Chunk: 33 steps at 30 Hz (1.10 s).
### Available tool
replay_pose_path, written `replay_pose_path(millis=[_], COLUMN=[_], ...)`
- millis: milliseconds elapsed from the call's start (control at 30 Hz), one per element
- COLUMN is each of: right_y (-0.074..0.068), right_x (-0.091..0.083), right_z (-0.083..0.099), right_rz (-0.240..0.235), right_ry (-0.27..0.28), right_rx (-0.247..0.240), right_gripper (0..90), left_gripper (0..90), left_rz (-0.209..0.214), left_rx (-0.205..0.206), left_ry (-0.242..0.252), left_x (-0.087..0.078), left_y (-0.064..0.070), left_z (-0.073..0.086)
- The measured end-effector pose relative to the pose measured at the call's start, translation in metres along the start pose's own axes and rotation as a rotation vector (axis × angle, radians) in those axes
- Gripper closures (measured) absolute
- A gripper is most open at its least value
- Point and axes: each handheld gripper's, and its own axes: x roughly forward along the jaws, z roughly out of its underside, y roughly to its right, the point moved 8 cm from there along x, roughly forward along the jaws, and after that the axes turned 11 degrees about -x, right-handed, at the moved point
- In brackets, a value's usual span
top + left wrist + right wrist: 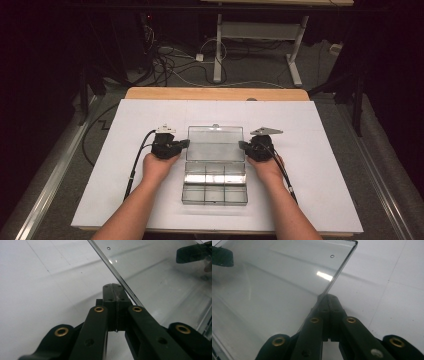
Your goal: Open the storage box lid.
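A clear compartment box (215,187) sits mid-worktop (320,190), its long axis running left to right, its open lid (215,142) raised on the far side. The left tongs (186,144) and right tongs (242,145), both closed, touch the lid's side edges. The gripper views show each lid edge (117,275) beside pressed-together jaws; whether they pinch it is unclear.

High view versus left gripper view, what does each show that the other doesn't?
High view alone: the divided box base, both hands, the wooden table edge, and the floor cables. Left gripper view alone: the left gripper with jaws pressed together at the lid's edge, close up. Both: the clear lid, the white table cover, the right gripper.
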Motion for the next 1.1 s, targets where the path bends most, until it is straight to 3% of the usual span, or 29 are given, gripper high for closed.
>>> replay_pose_path(millis=[367,700,833,1100], right_y=[0.002,0.005,0.008,0.007], right_x=[0.003,0.002,-0.001,-0.027], right_z=[0.004,0.008,0.008,-0.002], right_rz=[0.011,0.049,0.065,0.063], right_ry=[-0.025,-0.071,-0.074,0.004], right_rx=[0.006,0.003,-0.007,-0.021], right_gripper=[90.0,90.0,90.0,90.0], left_gripper=[87.6,87.6,87.7,87.6], left_rz=[-0.035,-0.062,-0.065,-0.032], left_rx=[0.001,0.009,0.002,0.029], left_ry=[-0.059,-0.081,-0.076,-0.010], left_x=[0.004,0.004,0.002,-0.020], left_y=[-0.006,-0.009,-0.010,-0.006], left_z=[0.008,0.010,0.010,0.013])
